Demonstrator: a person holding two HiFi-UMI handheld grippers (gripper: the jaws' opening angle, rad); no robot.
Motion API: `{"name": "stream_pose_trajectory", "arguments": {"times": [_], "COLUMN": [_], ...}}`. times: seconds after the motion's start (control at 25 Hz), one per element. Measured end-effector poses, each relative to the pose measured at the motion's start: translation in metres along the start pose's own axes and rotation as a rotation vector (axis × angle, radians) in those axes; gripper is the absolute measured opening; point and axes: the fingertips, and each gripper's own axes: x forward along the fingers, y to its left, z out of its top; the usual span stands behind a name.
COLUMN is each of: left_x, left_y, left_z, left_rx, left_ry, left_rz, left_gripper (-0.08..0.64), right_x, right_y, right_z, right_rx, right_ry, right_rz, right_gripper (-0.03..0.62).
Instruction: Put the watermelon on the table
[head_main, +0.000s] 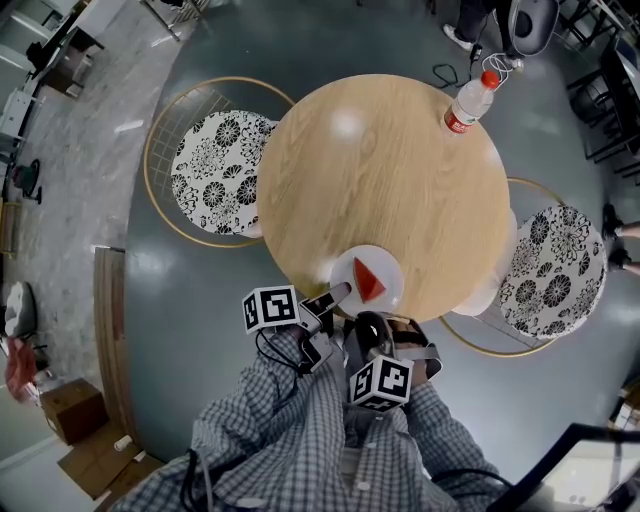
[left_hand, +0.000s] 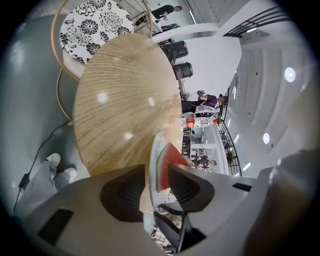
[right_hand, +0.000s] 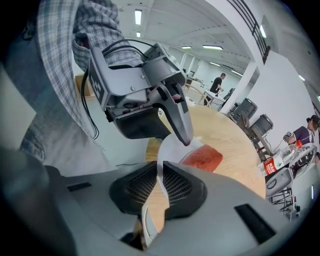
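- The watermelon, a red wedge, lay on a white plate at the near edge of the round wooden bench, just in front of the person.
- The plate appeared to be over the bench top, with its near rim at or slightly past the bench edge; whether it rested fully flat could not be told.
- Judged from this, the placing was nearly done: what seemed left was to let go of the plate and draw both grippers clear.
- The left gripper had its fingers spread wide. The plate's rim stood between them with a gap on each side, so they pressed on nothing.
- The right gripper had its fingers drawn close together on the plate's thin near rim, clamping it.
- A capped bottle stood well apart at the bench's far edge.
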Motion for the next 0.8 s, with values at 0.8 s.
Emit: {"name": "stream_pose_trajectory", "arguments": {"times": [0.8], "left_x": [-0.05], "left_y": [0.029], "left_z": [0.0], "left_rx": [-0.09], "left_ry": [-0.109], "left_rz": [0.01], "left_gripper": [0.129], "right_x": [0.026], "right_y": [0.002], "right_z": [-0.006], "right_rx": [0.171], "right_ry": [-0.023], "right_rz": [0.085], "right_gripper": [0.044]}}
